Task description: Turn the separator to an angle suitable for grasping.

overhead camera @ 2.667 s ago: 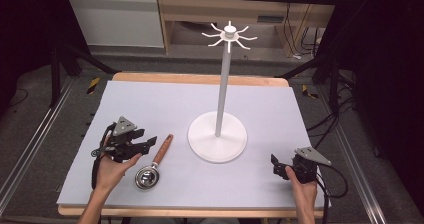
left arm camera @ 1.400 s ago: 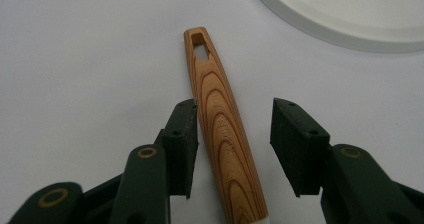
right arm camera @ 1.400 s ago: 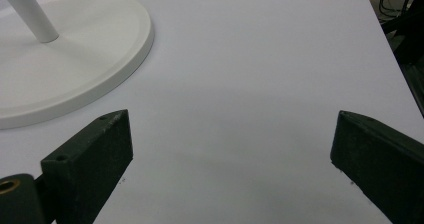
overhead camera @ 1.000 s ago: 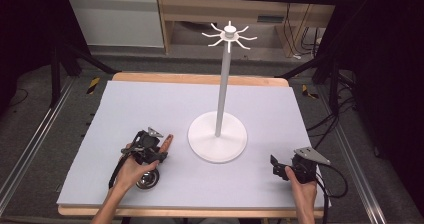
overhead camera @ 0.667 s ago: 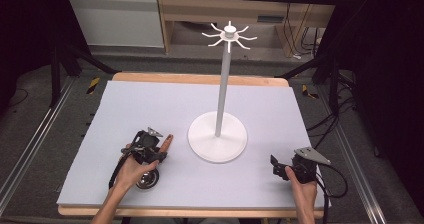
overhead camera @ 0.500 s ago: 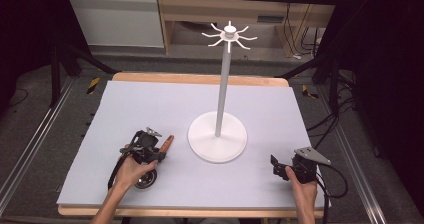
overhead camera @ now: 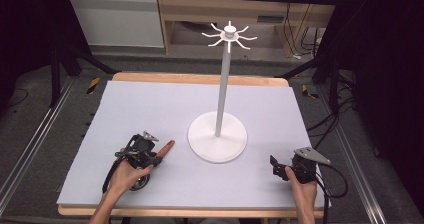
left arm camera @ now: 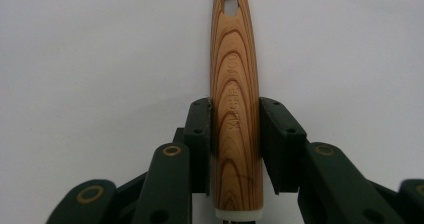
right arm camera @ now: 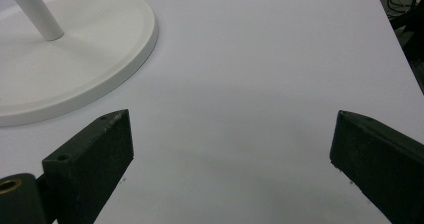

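Table (overhead camera: 150, 104): wide, pale lilac-grey top with a wooden edge.

Hook stand (overhead camera: 218, 139): white, round base near table centre, slim upright post, hooks fanned out at the top.

Right gripper (overhead camera: 278, 167): at 3 o'clock from the stand base, resting low, jaws wide apart with nothing between them.

Left gripper (overhead camera: 159, 159): at 8 o'clock from the stand base, jaws clamped on the utensil handle after just closing.

Utensil (left arm camera: 235, 104): lies on the table, wooden handle tip pointing to 1 o'clock towards the base; its metal head is hidden under the left hand (overhead camera: 127, 176).
- Look: tapered striped-grain wood, faint lettering, a hanging slot near the far tip, pale collar at the near end.
- Handling, as judged: stiff, light, smooth and somewhat slippery; head-heavy. The present hold, on the thick part near the collar, suits it and leaves the slot free.
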`<state>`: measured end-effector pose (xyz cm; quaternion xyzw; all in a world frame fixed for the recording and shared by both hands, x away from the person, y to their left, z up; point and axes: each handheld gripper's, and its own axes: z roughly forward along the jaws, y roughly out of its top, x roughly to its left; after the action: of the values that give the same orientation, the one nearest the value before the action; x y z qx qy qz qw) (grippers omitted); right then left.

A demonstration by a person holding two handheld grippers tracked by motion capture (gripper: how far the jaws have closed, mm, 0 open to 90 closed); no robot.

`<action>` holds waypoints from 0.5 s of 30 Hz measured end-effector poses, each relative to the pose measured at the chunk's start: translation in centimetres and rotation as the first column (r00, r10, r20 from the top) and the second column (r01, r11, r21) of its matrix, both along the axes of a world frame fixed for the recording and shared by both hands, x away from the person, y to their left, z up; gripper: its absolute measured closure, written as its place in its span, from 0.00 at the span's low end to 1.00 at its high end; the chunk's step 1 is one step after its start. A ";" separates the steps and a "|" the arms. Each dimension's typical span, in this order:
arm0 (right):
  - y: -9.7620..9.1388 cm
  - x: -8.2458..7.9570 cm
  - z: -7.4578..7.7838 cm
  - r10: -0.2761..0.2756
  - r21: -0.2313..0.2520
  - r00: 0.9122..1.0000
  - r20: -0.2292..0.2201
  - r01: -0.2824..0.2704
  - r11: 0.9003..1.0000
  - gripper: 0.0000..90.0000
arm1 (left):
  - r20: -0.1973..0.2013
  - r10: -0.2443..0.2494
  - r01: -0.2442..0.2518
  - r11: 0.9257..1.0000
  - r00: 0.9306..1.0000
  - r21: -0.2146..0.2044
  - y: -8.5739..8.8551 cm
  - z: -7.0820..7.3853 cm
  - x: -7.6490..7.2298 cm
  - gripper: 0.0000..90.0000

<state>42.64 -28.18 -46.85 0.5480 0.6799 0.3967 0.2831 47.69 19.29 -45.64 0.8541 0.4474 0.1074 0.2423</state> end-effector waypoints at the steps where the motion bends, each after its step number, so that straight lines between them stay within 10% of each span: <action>1: 0.0 0.0 0.0 0.001 0.000 1.000 -0.001 -0.001 1.000 0.05 | 0.006 0.000 0.000 1.000 1.000 -0.002 0.0 0.0 -0.1 0.75; 15: 0.0 0.1 0.0 0.015 0.003 1.000 -0.015 -0.015 1.000 0.06 | 0.021 -0.043 0.042 0.999 0.999 0.031 -1.1 0.8 1.0 0.66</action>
<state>42.70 -28.19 -46.85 0.5465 0.6854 0.3955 0.2741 48.71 18.18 -44.84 0.8659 0.4248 0.1184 0.2362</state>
